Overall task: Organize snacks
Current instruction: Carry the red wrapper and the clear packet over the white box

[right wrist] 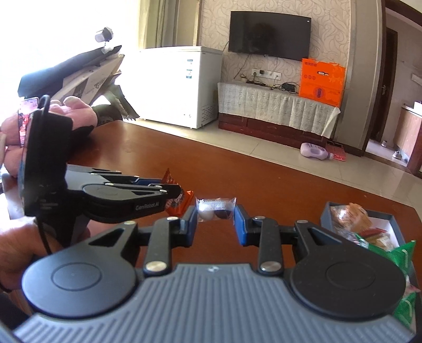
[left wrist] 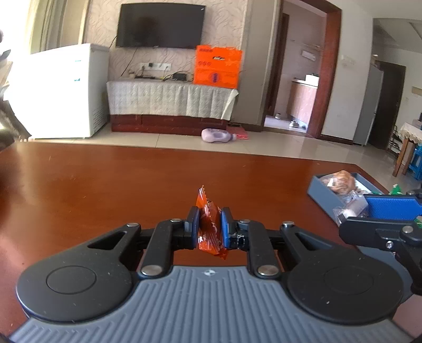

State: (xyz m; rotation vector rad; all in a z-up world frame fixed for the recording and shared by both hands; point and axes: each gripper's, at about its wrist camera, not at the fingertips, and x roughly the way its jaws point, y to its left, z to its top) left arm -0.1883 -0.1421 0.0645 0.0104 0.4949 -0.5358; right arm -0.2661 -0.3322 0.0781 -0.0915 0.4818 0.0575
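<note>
Left gripper (left wrist: 209,224) is clamped on an orange snack packet (left wrist: 211,229), blue pads pressing both flat sides. Packet stands on end: long axis near upright, crimped top tilted a bit left, lower corner hanging below the pads, clear of the table (left wrist: 105,184). Seen from the right wrist cam, same packet (right wrist: 182,201) sticks out past the left gripper (right wrist: 174,191) tips, just left of the right gripper's load.

Right gripper (right wrist: 215,219) is closed on a clear wrapped snack (right wrist: 215,208), one white and one dark piece inside. Its long axis runs across, pad to pad, roughly level. Both packets are held above the wood tabletop w/ nothing directly ahead of them.

Toward the table's right edge sits a blue-grey box (right wrist: 327,213) w/ a white inside, already holding snacks; green packets (right wrist: 401,256) pile at its near end. In the left cam the box (left wrist: 324,192) is partly blocked by the right gripper (left wrist: 390,211).

Person's left hand (right wrist: 15,250) grips the handle, near left.

Beyond the far edge: tiled floor, purple bottle (left wrist: 219,136) lying on its side, cloth-covered TV stand (left wrist: 171,97) w/ orange box (left wrist: 217,66), white chest freezer (left wrist: 63,89), wall TV (left wrist: 161,25).
</note>
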